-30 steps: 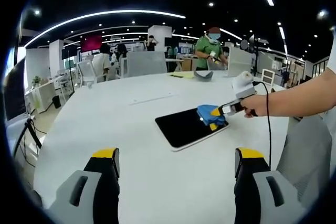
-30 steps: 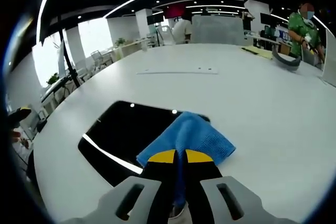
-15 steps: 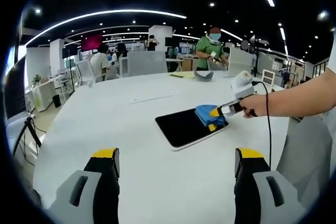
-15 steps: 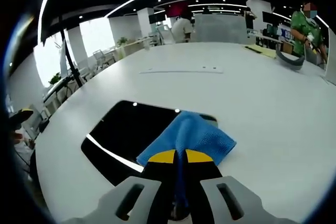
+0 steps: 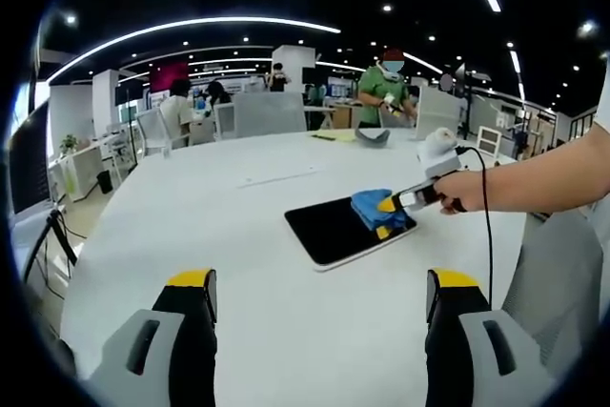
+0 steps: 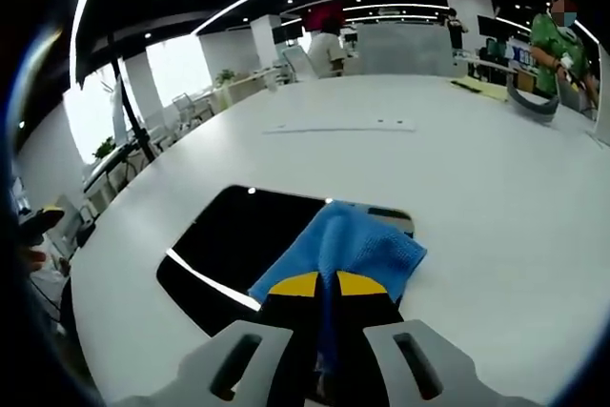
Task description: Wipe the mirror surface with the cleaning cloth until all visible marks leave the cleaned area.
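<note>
one white table (image 5: 191, 226) bears the mirror (image 6: 238, 245) in a lit office.

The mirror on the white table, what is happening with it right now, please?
A person is wiping the mirror, which lies flat on the white table. The right gripper is shut on a blue cleaning cloth and presses it on one end of the mirror. The left gripper is open, holds nothing, and hangs over the table away from the mirror. The rest of the dark mirror surface is uncovered.
</note>
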`<action>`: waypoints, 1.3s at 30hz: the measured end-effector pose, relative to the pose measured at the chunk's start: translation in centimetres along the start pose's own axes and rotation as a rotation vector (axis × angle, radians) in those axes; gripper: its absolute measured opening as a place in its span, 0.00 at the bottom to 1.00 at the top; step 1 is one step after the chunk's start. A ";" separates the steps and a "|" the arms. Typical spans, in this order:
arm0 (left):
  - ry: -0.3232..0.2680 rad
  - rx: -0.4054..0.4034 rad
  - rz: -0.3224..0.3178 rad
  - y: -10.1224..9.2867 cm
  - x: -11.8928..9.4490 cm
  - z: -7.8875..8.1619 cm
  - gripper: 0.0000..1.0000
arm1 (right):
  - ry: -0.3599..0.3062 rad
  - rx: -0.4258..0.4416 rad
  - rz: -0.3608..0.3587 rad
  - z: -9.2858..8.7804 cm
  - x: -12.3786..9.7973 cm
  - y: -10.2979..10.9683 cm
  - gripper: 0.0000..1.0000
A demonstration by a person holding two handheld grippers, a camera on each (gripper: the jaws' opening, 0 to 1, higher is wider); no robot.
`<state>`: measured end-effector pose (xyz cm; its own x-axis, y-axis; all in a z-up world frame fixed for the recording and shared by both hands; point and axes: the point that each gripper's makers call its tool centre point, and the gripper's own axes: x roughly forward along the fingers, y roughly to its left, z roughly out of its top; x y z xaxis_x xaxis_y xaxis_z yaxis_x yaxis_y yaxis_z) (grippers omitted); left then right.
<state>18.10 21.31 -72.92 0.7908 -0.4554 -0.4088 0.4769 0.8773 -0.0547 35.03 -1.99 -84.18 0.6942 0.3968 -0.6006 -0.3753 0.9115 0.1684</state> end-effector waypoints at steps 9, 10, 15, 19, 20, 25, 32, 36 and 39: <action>-0.001 -0.002 0.004 0.1 -0.2 0.0 0.91 | 0.007 -0.012 0.020 0.1 0.5 1.1 0.01; -0.001 -0.002 0.005 0.1 -0.2 -0.1 0.91 | 0.007 -0.012 0.023 0.1 0.5 1.3 0.01; 0.000 -0.002 0.008 0.2 -0.3 -0.1 0.91 | 0.010 -0.017 0.034 0.2 0.8 1.9 0.01; 0.001 -0.002 0.012 0.5 -0.4 -0.2 0.91 | 0.011 -0.019 0.040 0.2 0.9 2.1 0.01; 0.000 -0.002 0.012 0.6 -0.4 -0.3 0.91 | 0.011 -0.020 0.041 0.2 0.9 2.2 0.01; 0.003 -0.004 0.012 0.5 -0.4 -0.3 0.91 | 0.013 -0.021 0.052 0.2 1.0 2.7 0.01; 0.002 -0.004 0.016 0.6 -0.5 -0.2 0.91 | 0.017 -0.028 0.066 0.4 1.4 3.4 0.01; 0.003 -0.004 0.016 0.7 -0.6 -0.2 0.91 | 0.021 -0.031 0.077 0.4 1.5 4.0 0.01; 0.005 -0.005 0.016 0.7 -0.6 -0.3 0.91 | 0.022 -0.030 0.086 0.4 1.7 4.4 0.01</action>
<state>17.83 22.24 -72.96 0.7963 -0.4407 -0.4144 0.4622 0.8852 -0.0532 34.81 2.71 -84.12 0.6450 0.4705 -0.6021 -0.4512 0.8704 0.1968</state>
